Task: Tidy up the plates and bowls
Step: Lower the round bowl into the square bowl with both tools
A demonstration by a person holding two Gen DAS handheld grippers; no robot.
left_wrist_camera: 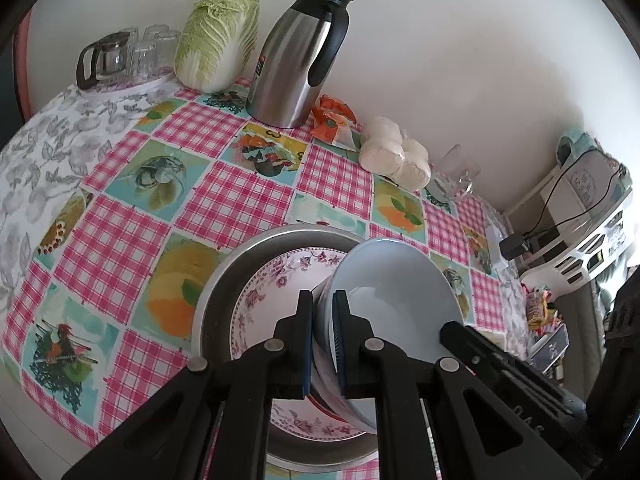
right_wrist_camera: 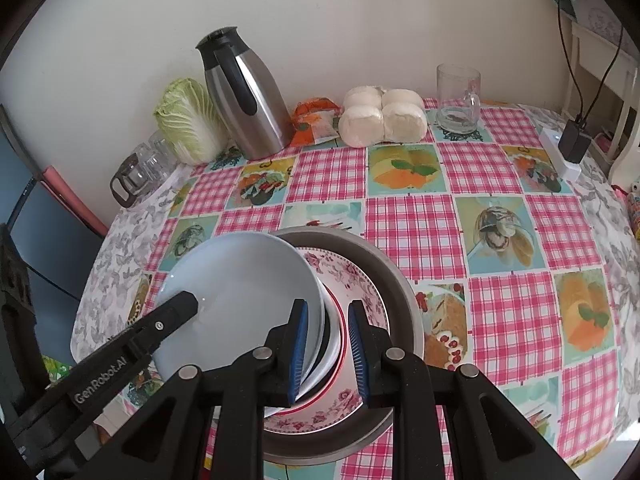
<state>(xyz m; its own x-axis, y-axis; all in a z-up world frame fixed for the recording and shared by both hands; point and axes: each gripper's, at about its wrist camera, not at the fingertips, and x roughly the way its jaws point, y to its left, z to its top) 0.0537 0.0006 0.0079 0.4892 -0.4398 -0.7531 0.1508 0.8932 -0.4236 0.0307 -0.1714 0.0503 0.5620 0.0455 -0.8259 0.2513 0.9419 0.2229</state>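
two hand-held grippers meet on one pale blue plate (left_wrist_camera: 400,280), and we take the metal basin (left_wrist_camera: 224,280) in the middle of the worktop (left_wrist_camera: 120,240) as our landmark. inside that basin we see a floral plate (left_wrist_camera: 264,292) lying flat, pink flowers around its rim. the blue plate stands tilted on edge above the basin's inner side, leaning away from the floral plate.

our left hand-held gripper (left_wrist_camera: 323,344) has its jaws pinched fully together on the near rim of the blue plate, one blue pad on each face of it. from the right wrist view that same gripper reaches in from the left and its tip lies against the plate's pale face.

our right hand-held gripper (right_wrist_camera: 328,352) stands over the basin's near part with its jaws only narrowly apart. between them we see the rim of the blue plate together with the edges of further dishes (right_wrist_camera: 334,344), white, dark and red-lined, stacked against it. the left pad lies against the blue plate; whether the right pad presses on the stack we cannot tell.

beyond the basin, against the wall, stands a steel thermos jug (right_wrist_camera: 248,100). left of the jug is a napa cabbage (right_wrist_camera: 188,120), and further left a glass pot (right_wrist_camera: 132,180) with tumblers. right of the jug lie an orange packet (right_wrist_camera: 316,120), a pack of white buns (right_wrist_camera: 382,116) and a glass mug (right_wrist_camera: 458,100).
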